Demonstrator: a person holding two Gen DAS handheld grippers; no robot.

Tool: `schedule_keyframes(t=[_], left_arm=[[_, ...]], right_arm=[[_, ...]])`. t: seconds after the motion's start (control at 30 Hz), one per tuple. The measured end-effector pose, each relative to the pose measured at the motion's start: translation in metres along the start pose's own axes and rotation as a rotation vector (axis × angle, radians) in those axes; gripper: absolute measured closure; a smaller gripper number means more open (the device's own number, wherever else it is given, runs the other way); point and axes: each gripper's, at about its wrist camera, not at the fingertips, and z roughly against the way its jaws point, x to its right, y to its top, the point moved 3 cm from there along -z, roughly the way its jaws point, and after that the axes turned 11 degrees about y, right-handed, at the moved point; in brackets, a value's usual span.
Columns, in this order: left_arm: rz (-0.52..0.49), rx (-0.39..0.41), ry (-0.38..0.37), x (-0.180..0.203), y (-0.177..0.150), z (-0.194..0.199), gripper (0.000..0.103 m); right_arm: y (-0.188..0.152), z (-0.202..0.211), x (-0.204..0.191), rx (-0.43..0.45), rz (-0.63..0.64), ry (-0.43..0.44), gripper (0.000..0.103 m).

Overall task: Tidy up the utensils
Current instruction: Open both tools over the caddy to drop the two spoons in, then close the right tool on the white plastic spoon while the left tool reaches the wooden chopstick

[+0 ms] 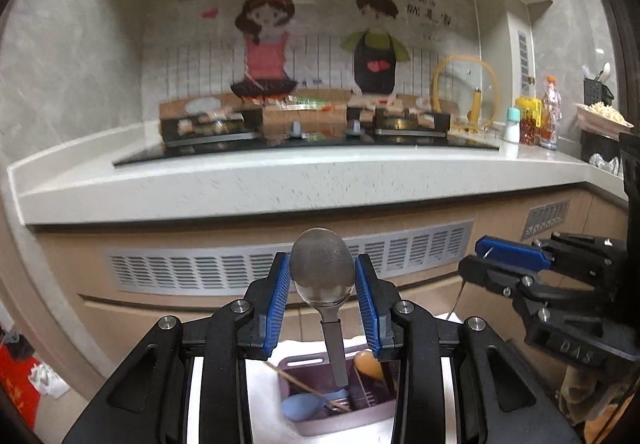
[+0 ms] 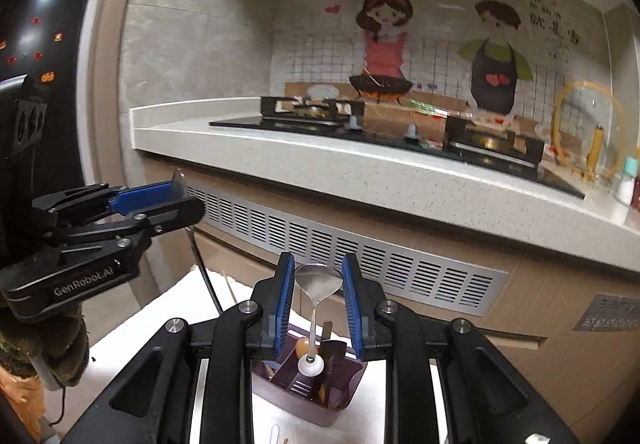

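My left gripper (image 1: 322, 271) is shut on a large steel spoon (image 1: 322, 268), bowl up, its handle hanging over a mauve utensil caddy (image 1: 340, 422). The caddy holds a blue spoon (image 1: 302, 405), an orange spoon (image 1: 368, 364) and a chopstick (image 1: 304, 386). My right gripper (image 2: 319, 286) is shut on a smaller steel spoon (image 2: 318, 282) with a white handle end (image 2: 310, 365), held over the same caddy (image 2: 320, 410). Each gripper shows in the other's view: the right (image 1: 476, 264) and the left (image 2: 192, 200).
The caddy stands on a white surface (image 1: 264, 396). Behind runs a kitchen counter (image 1: 280, 180) with a gas hob (image 1: 304, 136), a glass lid (image 1: 466, 92), condiment bottles (image 1: 550, 116) and a vented panel (image 1: 240, 268) below it.
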Motion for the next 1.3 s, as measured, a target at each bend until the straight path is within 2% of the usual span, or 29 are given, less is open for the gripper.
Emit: schedule_keyframes(t=[0.13, 0.23, 0.27, 0.3, 0.37, 0.4, 0.5, 0.63, 0.87, 1.0, 1.1, 1.3], left_arm=[[0.022, -0.099, -0.015, 0.005, -0.021, -0.046, 0.069], [0.029, -0.202, -0.050, 0.010, -0.042, -0.081, 0.068], [0.030, -0.243, -0.064, 0.012, -0.050, -0.091, 0.063], [0.031, -0.280, -0.073, 0.013, -0.058, -0.101, 0.052], [0.035, -0.301, -0.066, 0.012, -0.069, -0.108, 0.039], [0.035, -0.305, -0.051, 0.011, -0.073, -0.110, 0.038], [0.051, -0.305, -0.036, 0.005, -0.081, -0.103, 0.036], [0.085, -0.284, -0.008, -0.009, -0.091, -0.083, 0.030], [0.034, -0.266, 0.066, -0.007, -0.124, -0.043, 0.029], [0.022, -0.290, 0.048, 0.002, -0.144, -0.024, 0.027], [0.025, -0.314, 0.035, 0.009, -0.162, -0.010, 0.025], [0.025, -0.430, -0.089, 0.039, -0.215, 0.012, 0.023]], right_arm=[[-0.016, -0.028, 0.016, -0.060, -0.039, 0.003, 0.081], [-0.038, -0.055, 0.029, -0.138, -0.085, 0.016, 0.081], [-0.050, -0.069, 0.034, -0.185, -0.111, 0.027, 0.081], [-0.058, -0.078, 0.037, -0.218, -0.127, 0.039, 0.081], [-0.078, -0.098, 0.043, -0.294, -0.171, 0.067, 0.079], [-0.085, -0.103, 0.046, -0.310, -0.183, 0.068, 0.078], [-0.099, -0.110, 0.050, -0.333, -0.199, 0.057, 0.075], [-0.108, -0.100, 0.051, -0.311, -0.210, 0.045, 0.071], [-0.124, -0.067, 0.036, -0.284, -0.171, 0.015, 0.068], [-0.147, -0.046, 0.018, -0.290, -0.149, 0.010, 0.065], [-0.166, -0.028, 0.007, -0.294, -0.135, -0.005, 0.056], [-0.217, 0.001, -0.006, -0.332, -0.125, -0.042, 0.051]])
